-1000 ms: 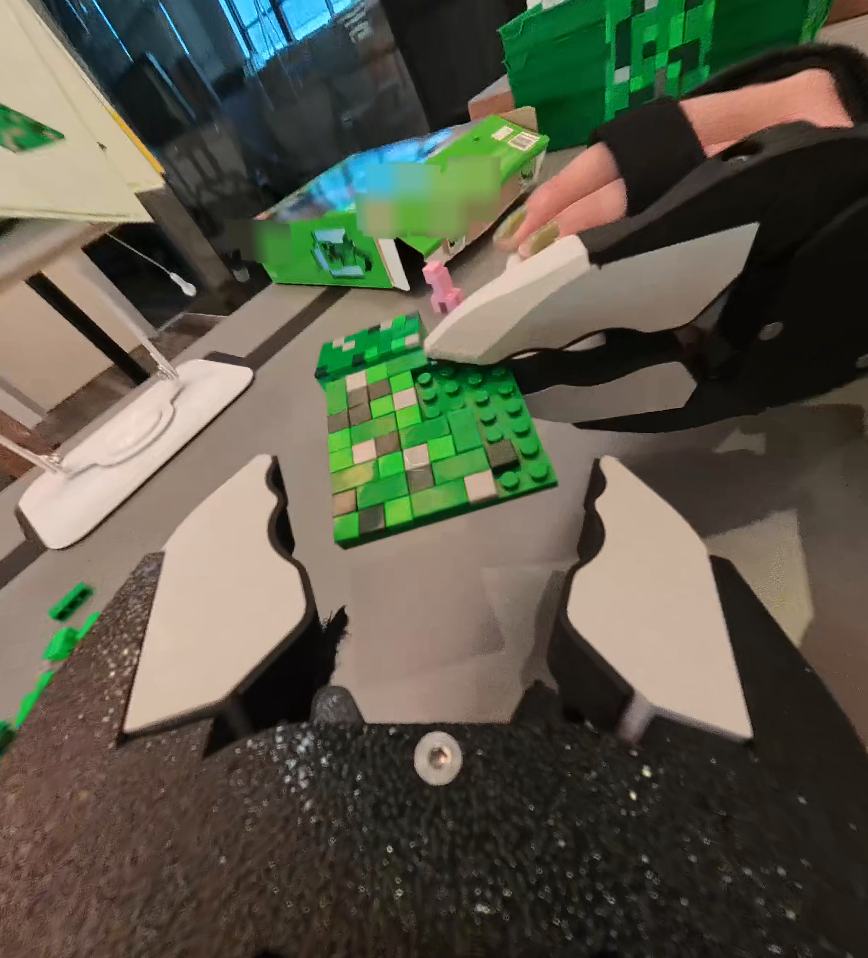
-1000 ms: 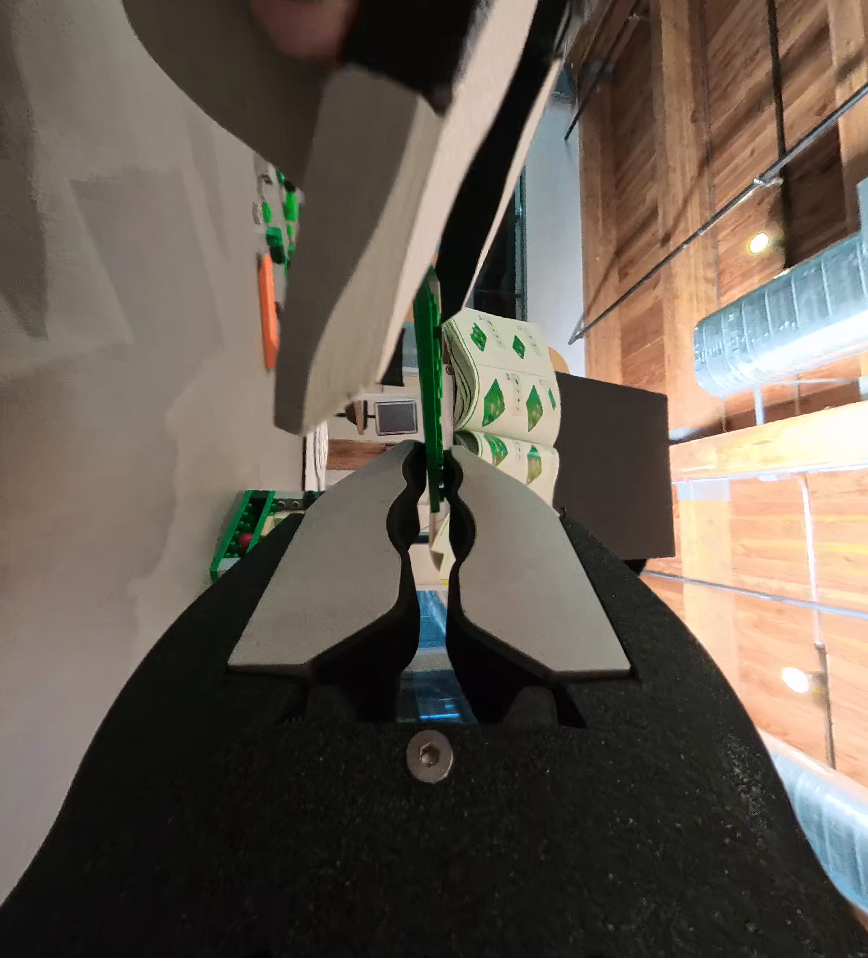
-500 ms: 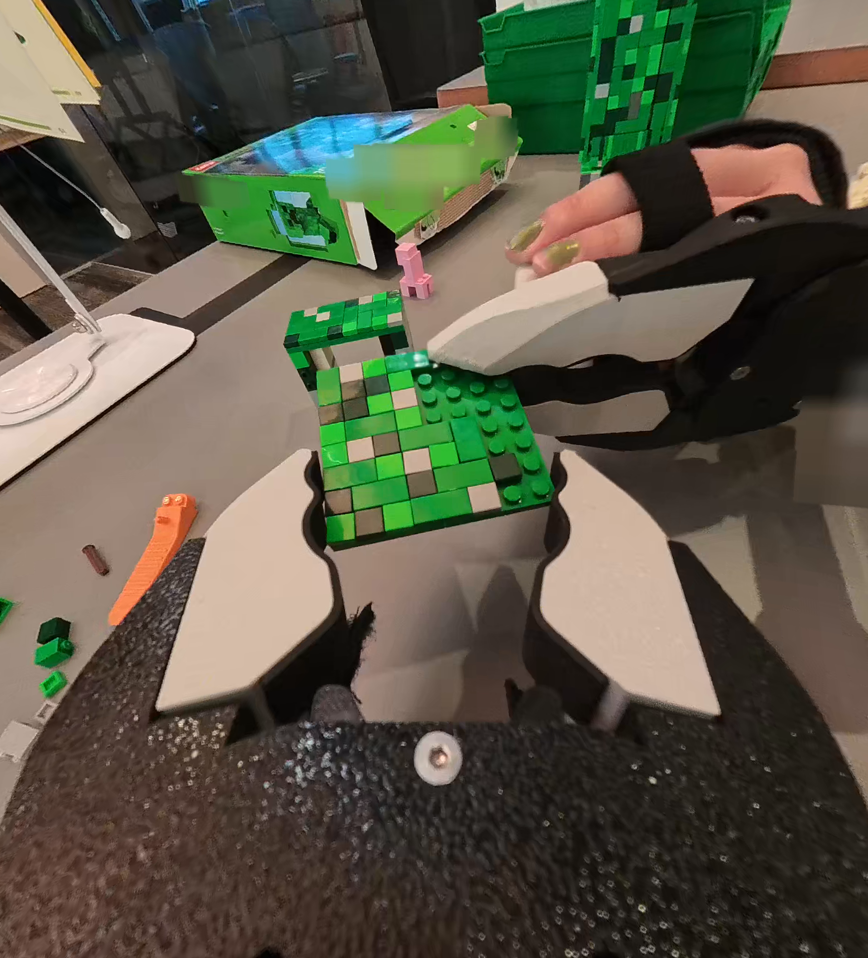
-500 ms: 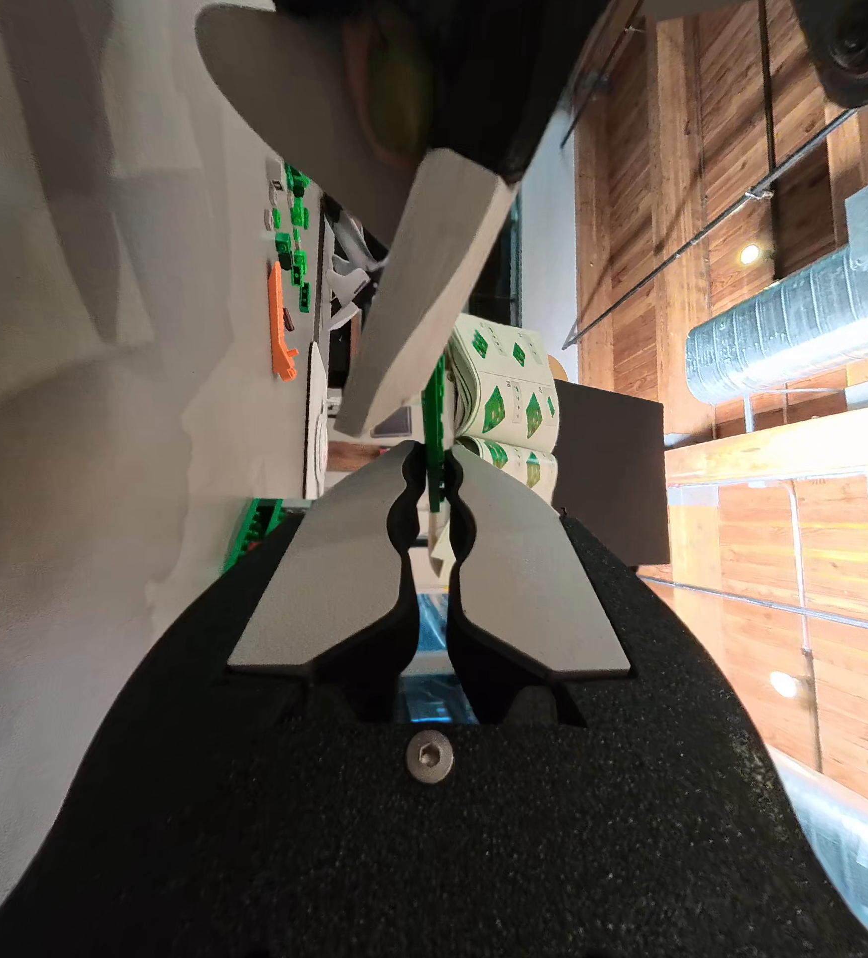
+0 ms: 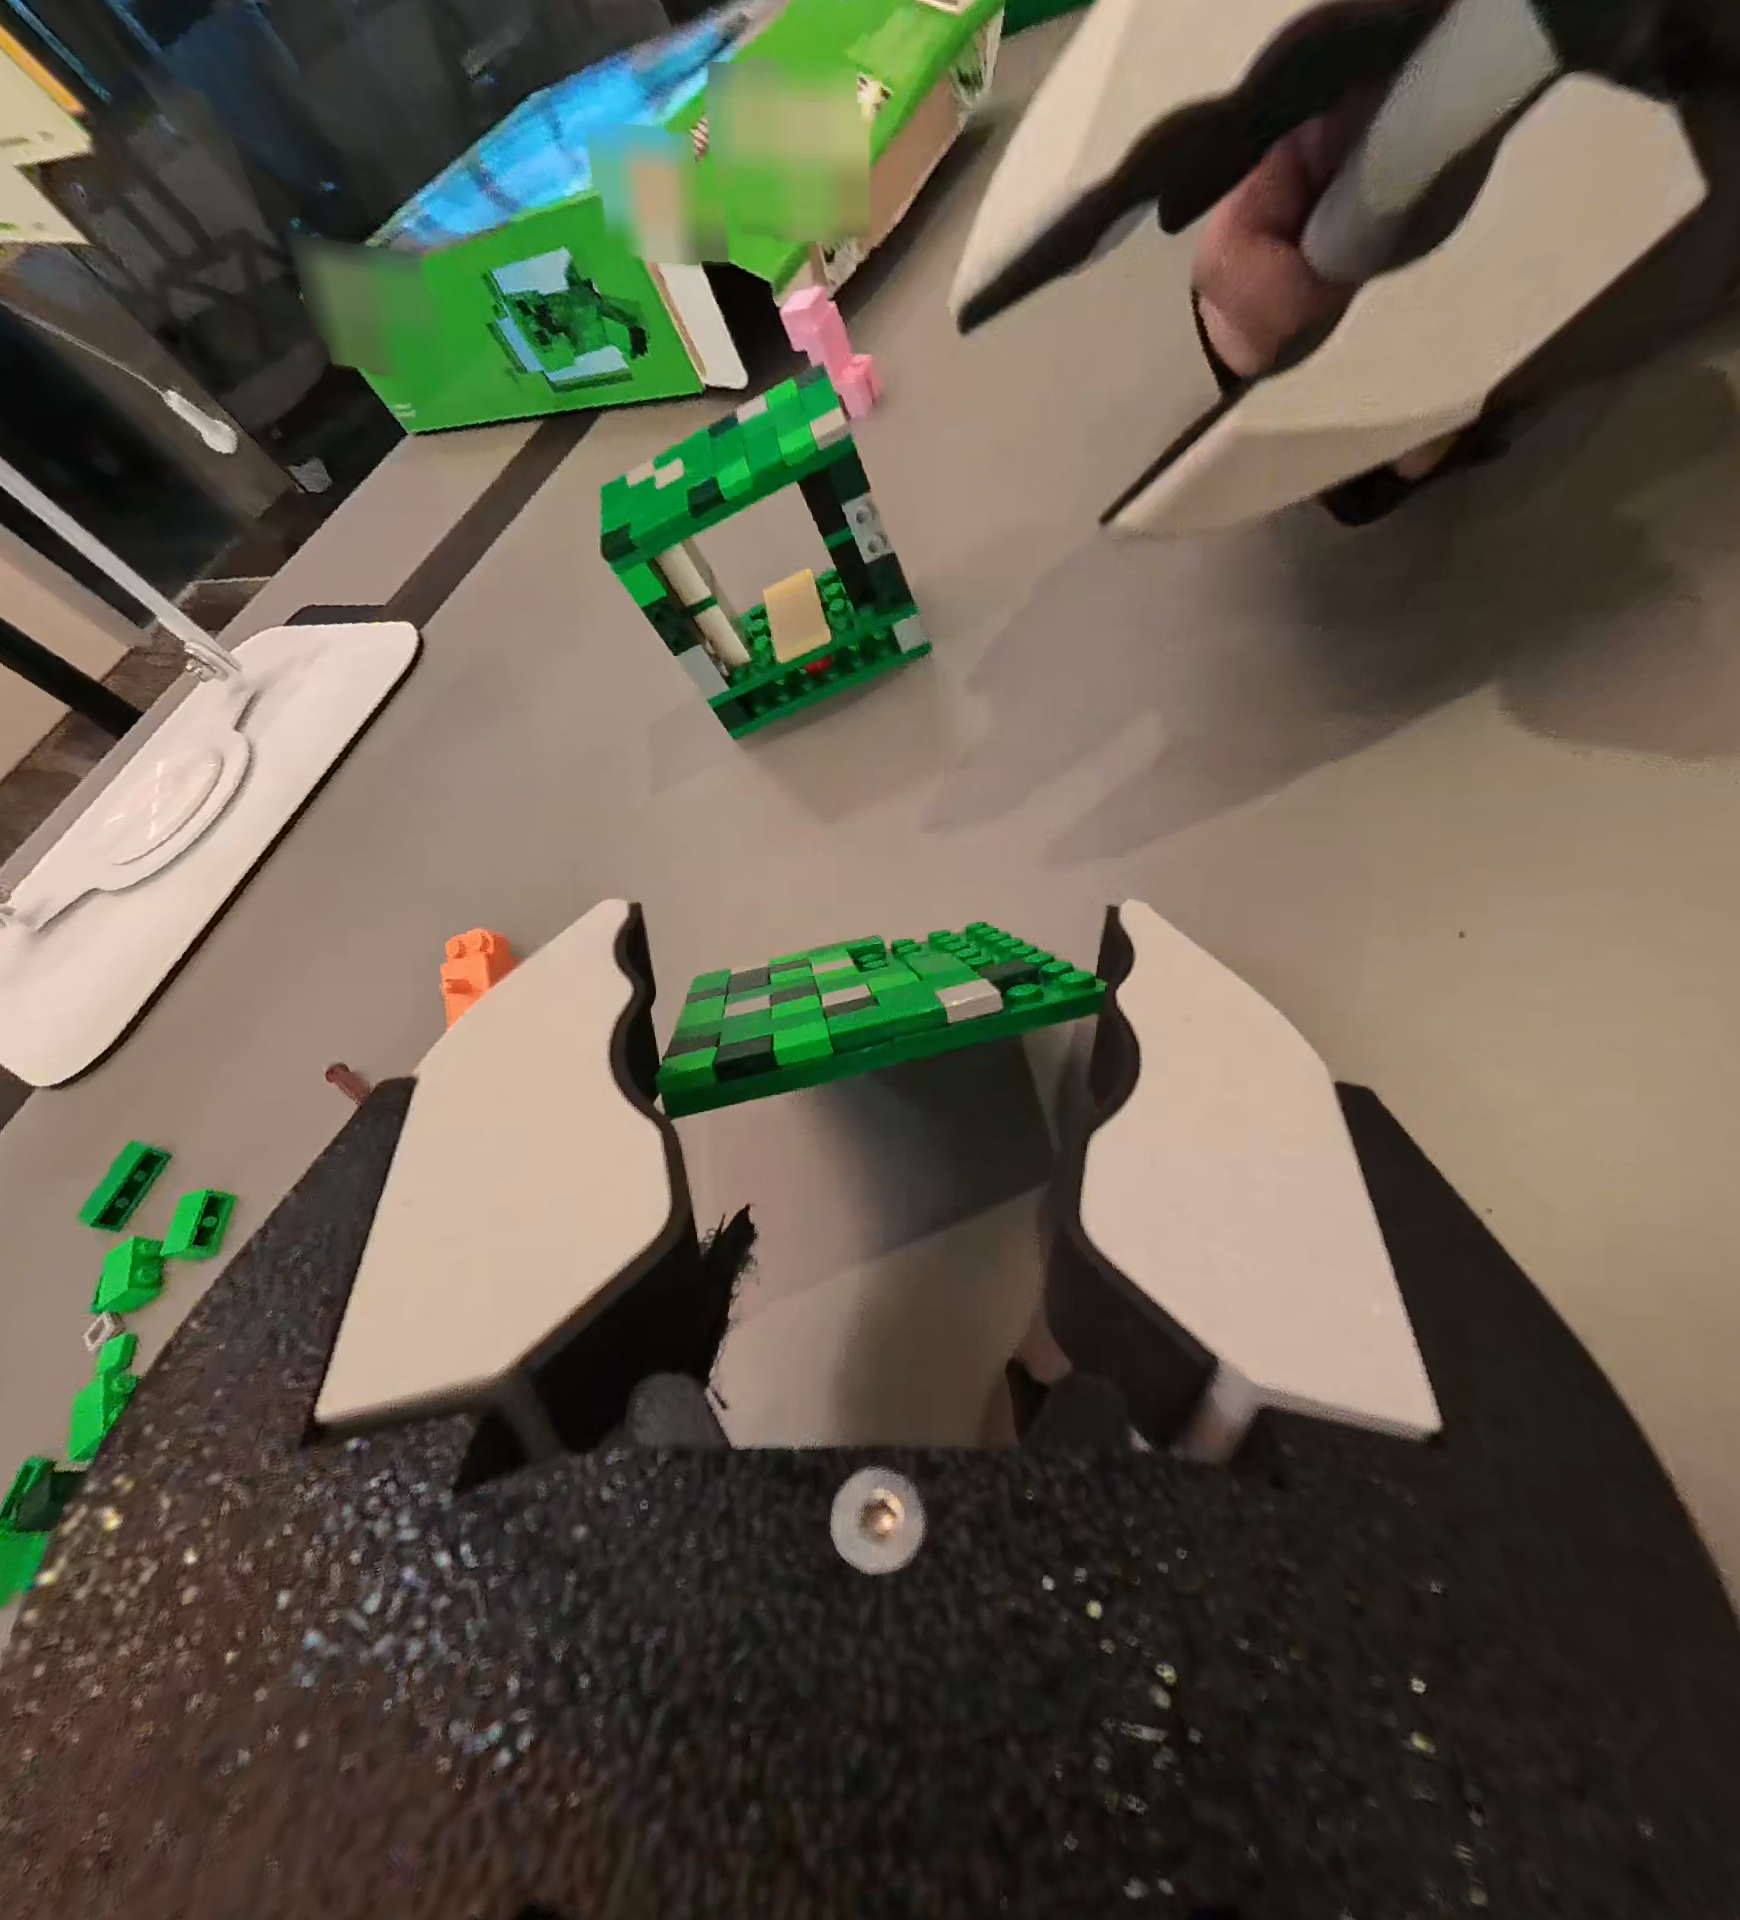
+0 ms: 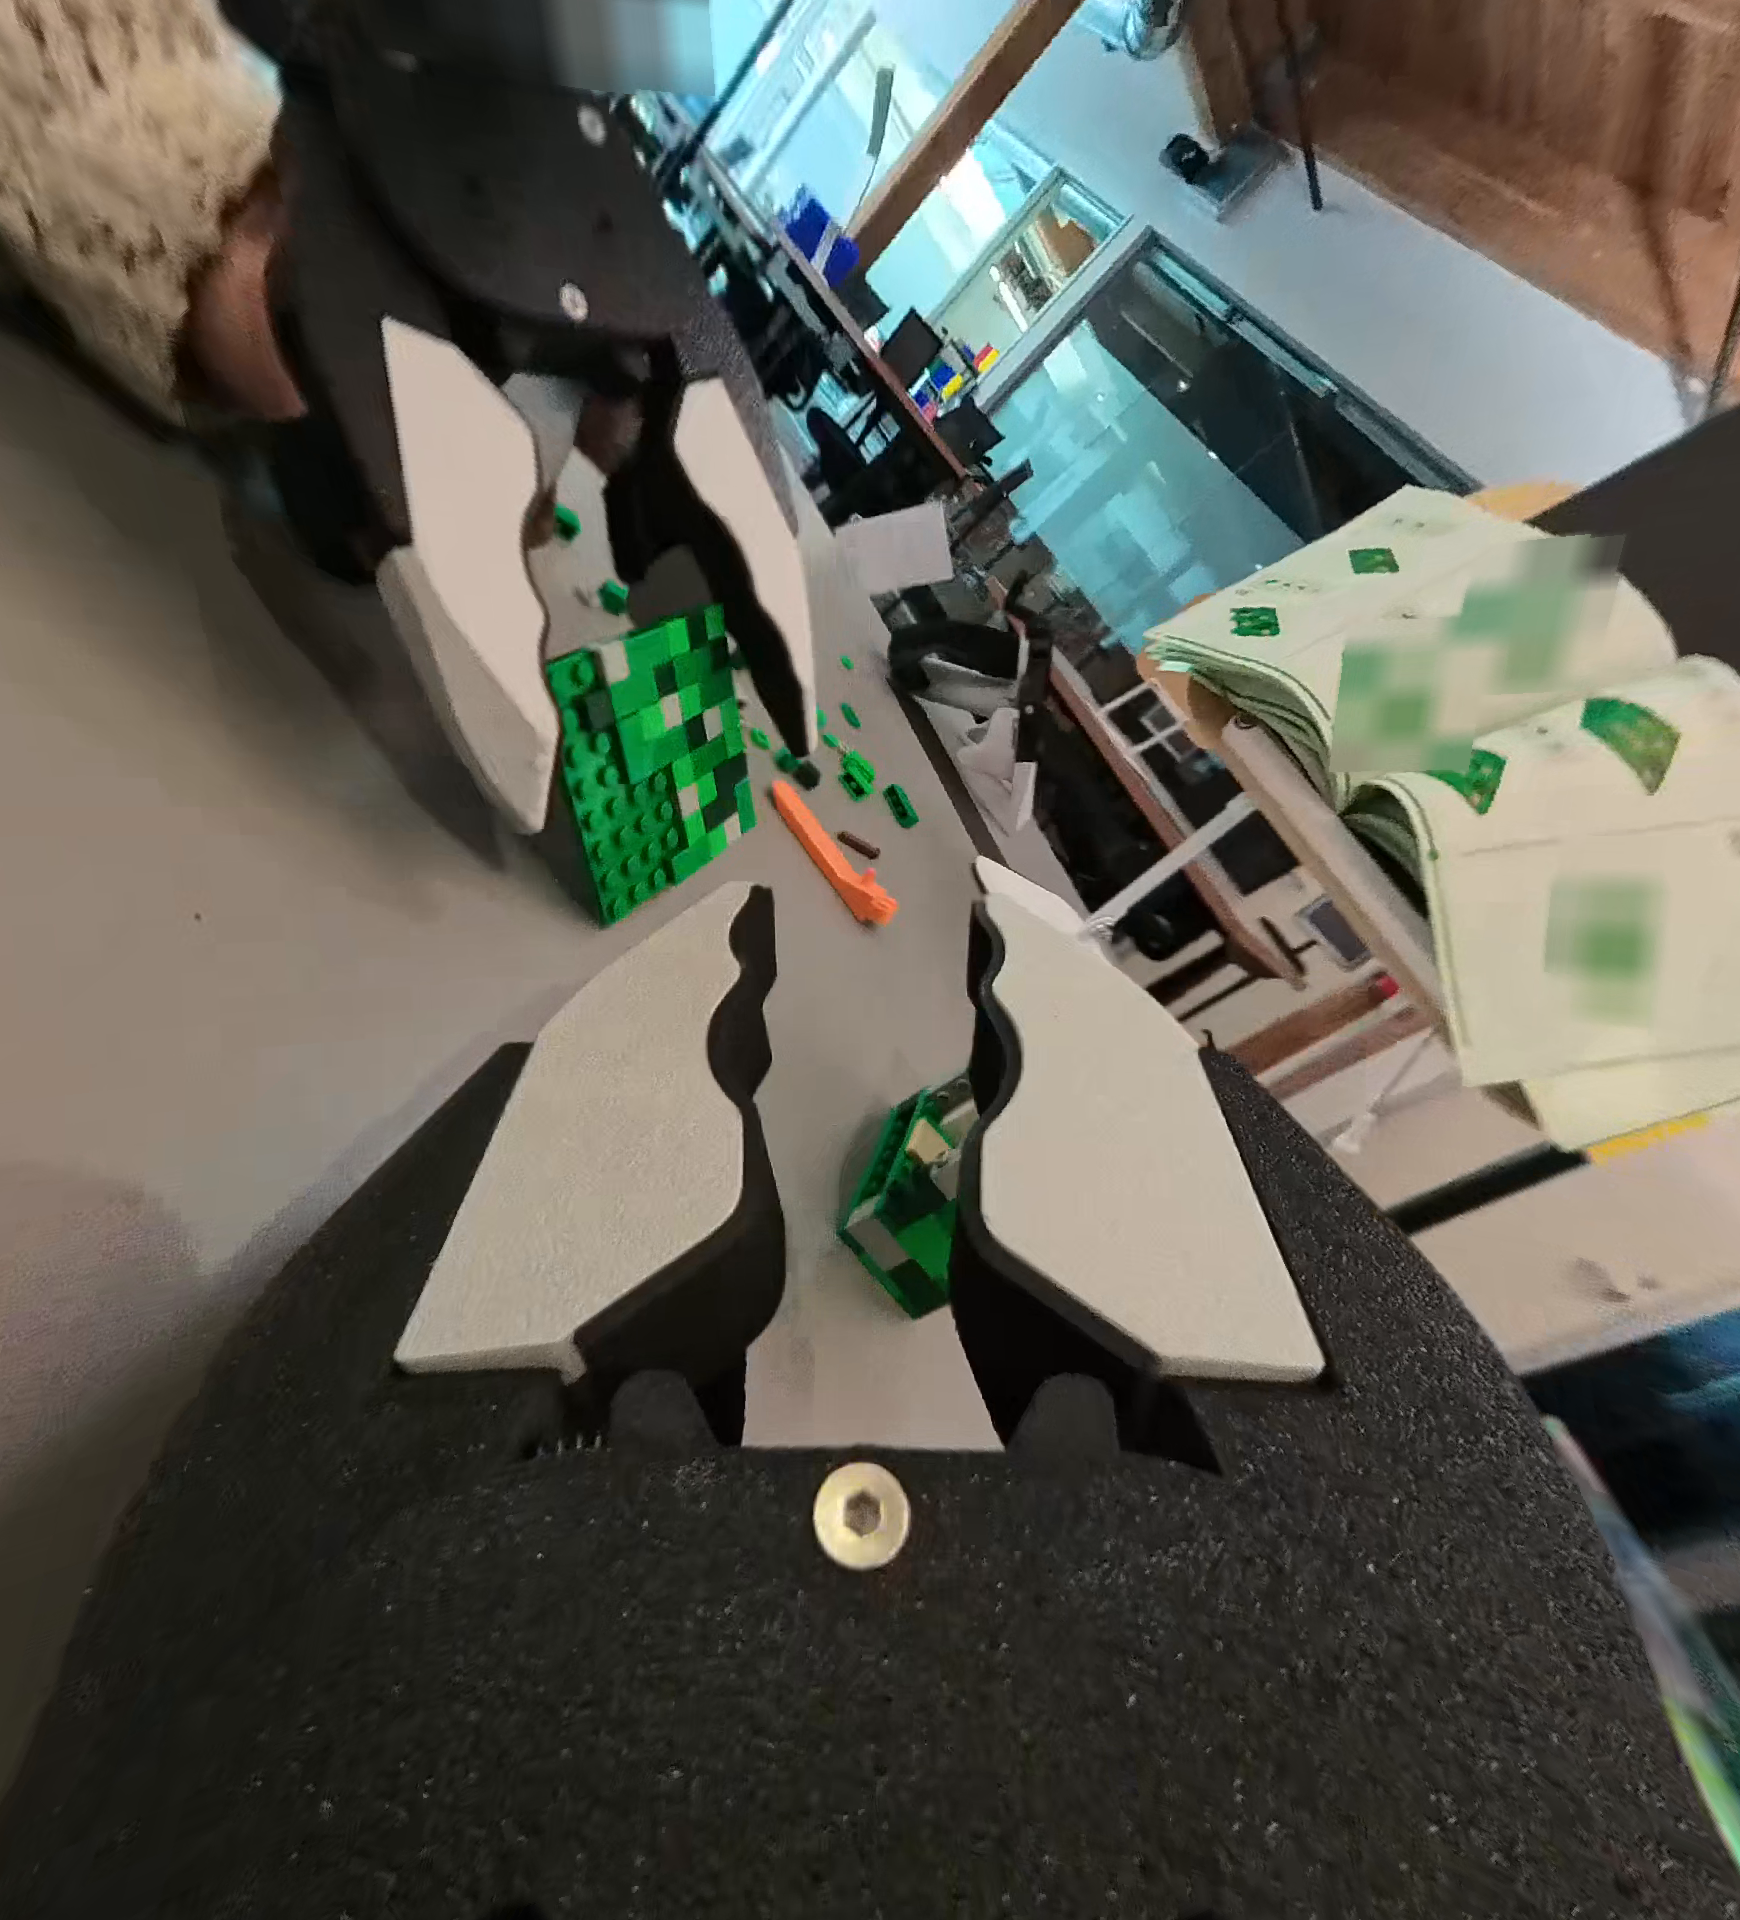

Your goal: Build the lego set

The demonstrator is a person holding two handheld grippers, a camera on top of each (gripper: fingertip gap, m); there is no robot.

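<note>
Left tool (image 5: 876, 1023) clamps green plate (image 5: 881, 1003) edgewise; right tool (image 6: 871, 940) gapes empty.

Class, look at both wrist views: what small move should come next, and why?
Probably carry the green panel toward the open frame. The left claw grips the panel by its edges, above the table; the frame stands apart, farther ahead, and the right claw is open and empty.

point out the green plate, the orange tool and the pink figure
green plate (image 5: 876, 1013), left wrist view, tiled top face
orange tool (image 6: 830, 852), right wrist view, middle of shaft
pink figure (image 5: 830, 343), left wrist view, body
</note>
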